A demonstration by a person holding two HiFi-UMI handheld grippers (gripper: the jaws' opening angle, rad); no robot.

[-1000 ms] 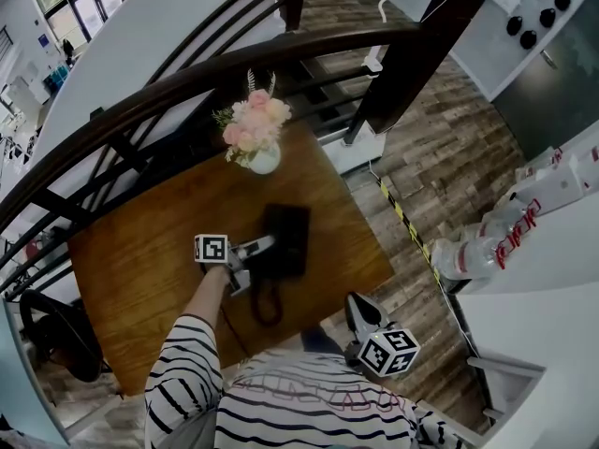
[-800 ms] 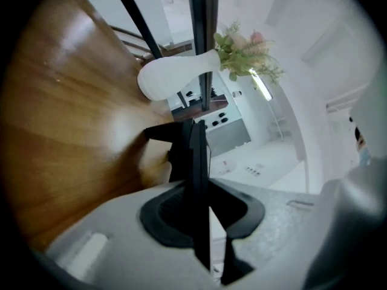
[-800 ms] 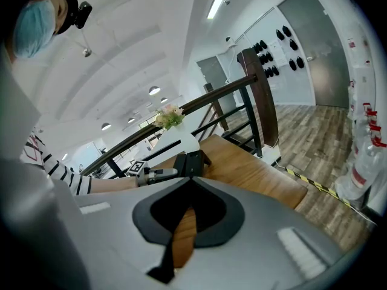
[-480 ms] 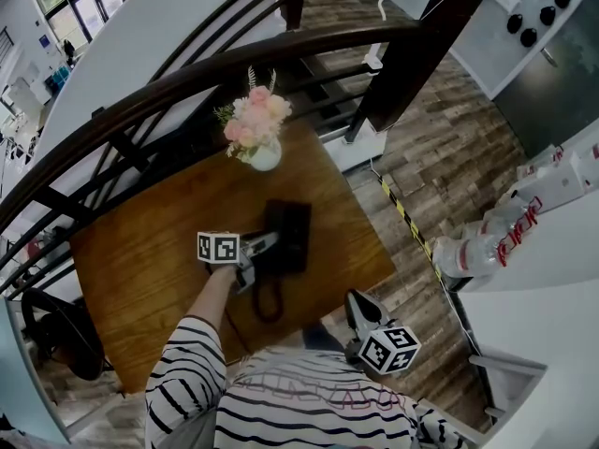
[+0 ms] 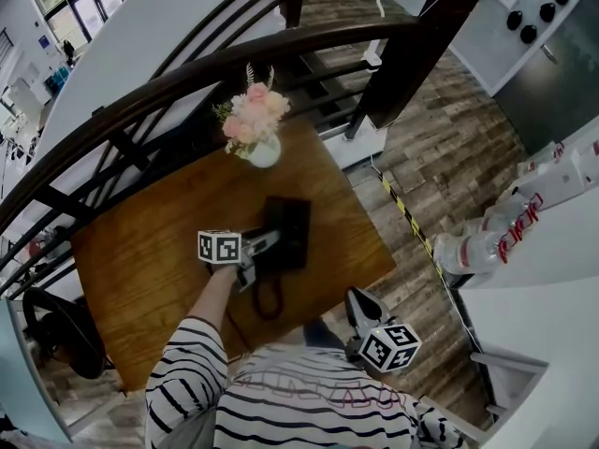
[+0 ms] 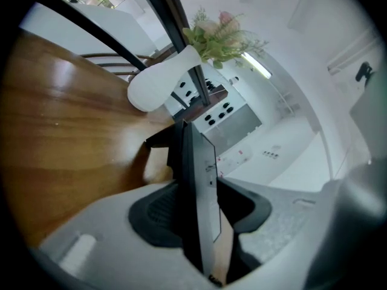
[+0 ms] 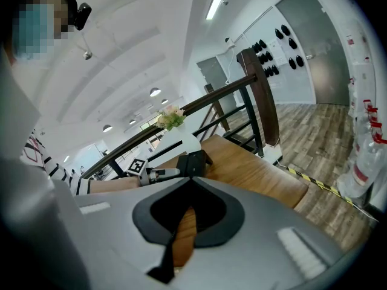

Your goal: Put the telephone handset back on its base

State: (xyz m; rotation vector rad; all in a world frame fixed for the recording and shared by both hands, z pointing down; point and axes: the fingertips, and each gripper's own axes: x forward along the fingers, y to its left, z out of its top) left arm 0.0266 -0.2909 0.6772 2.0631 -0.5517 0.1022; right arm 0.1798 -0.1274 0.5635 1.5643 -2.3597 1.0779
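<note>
A black telephone (image 5: pixel 288 234) lies on the wooden table (image 5: pixel 140 260), and its coiled cord (image 5: pixel 267 299) loops toward me. My left gripper (image 5: pixel 265 244) reaches in at the phone's left side. In the left gripper view the black handset (image 6: pixel 196 162), grey on one face, stands edgewise between the jaws of the left gripper (image 6: pixel 198 185). Those jaws have just been opening, and a strip of wood shows between the handset and the right pad. I cannot tell whether the handset is seated on its base. My right gripper (image 5: pixel 354 299) hangs off the table's near corner, shut and empty (image 7: pixel 191 180).
A white vase of pink flowers (image 5: pixel 263 155) stands at the table's far edge, close behind the phone. A dark curved railing (image 5: pixel 187 73) runs along the far side. Wood floor with a striped tape line (image 5: pixel 402 218) lies to the right.
The left gripper has rolled a little at the phone, its marker cube turning and shifting slightly right. The right gripper has stayed still.
</note>
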